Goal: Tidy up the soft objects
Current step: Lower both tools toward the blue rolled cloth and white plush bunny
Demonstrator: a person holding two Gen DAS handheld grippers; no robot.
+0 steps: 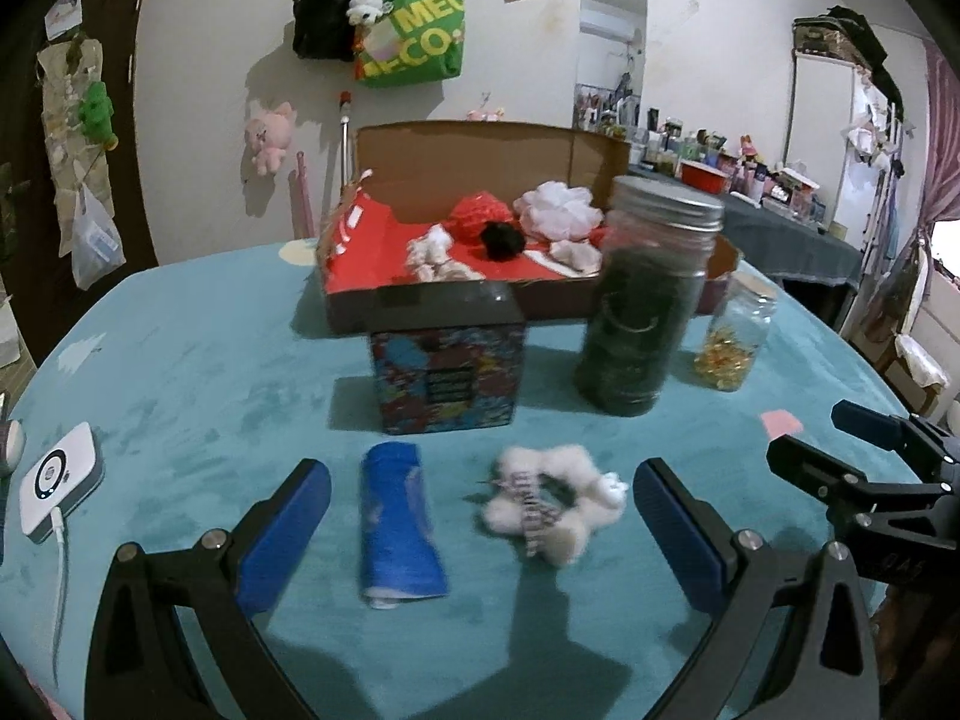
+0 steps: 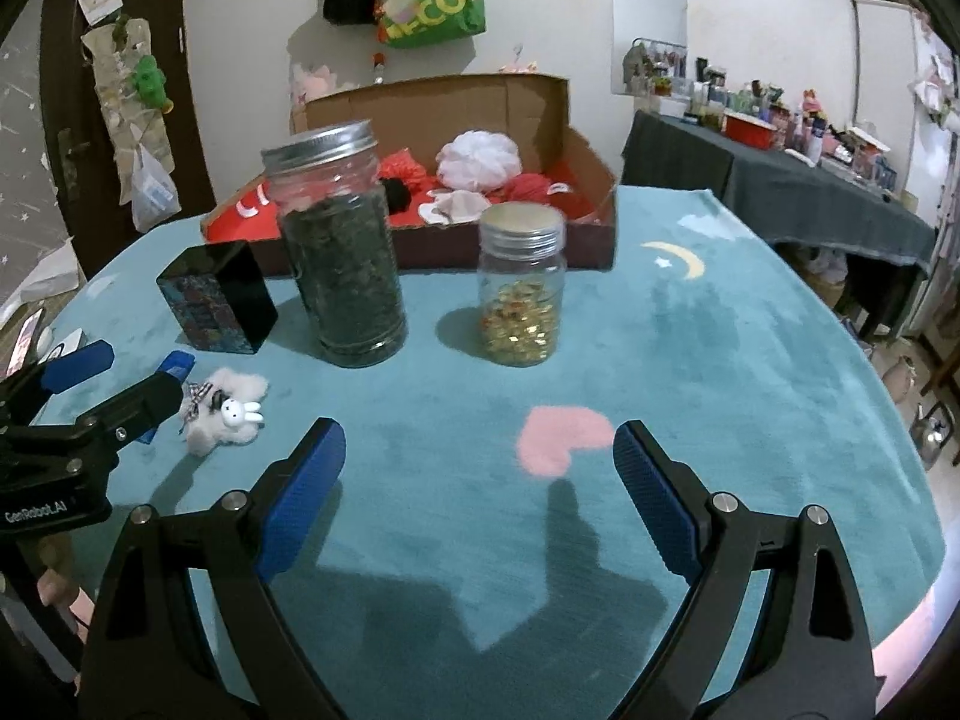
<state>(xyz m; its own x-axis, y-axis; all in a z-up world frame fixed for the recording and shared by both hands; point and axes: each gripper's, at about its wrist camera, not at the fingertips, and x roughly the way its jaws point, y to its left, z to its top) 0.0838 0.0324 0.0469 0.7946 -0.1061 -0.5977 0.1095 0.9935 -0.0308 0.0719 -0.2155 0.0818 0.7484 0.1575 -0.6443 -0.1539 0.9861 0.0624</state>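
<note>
On the teal table point(image 1: 198, 372), just ahead of the left claw point(image 1: 480, 525), lie the two soft things not yet put away: a rolled blue cloth point(image 1: 399, 531) and, beside it to the right, a fluffy white scrunchie point(image 1: 549, 501) with a small rabbit charm. Both sit between the spread fingers of that claw, which is wide and holds nothing. The right claw point(image 2: 480, 495) is also wide and empty, hovering over a bare patch of table near a pink heart mark point(image 2: 561, 438). Behind them stands the cardboard box point(image 1: 480, 162), already holding other soft pieces in red, white and black. To do this step well, I would centre the left claw on one item only, most likely the scrunchie, lower until the pads straddle its fluff, and close gently. The patterned tin point(image 1: 447, 372) and the tall dark jar point(image 1: 645, 300) stand between the items and the box, so the carry should rise clear above them.
</note>
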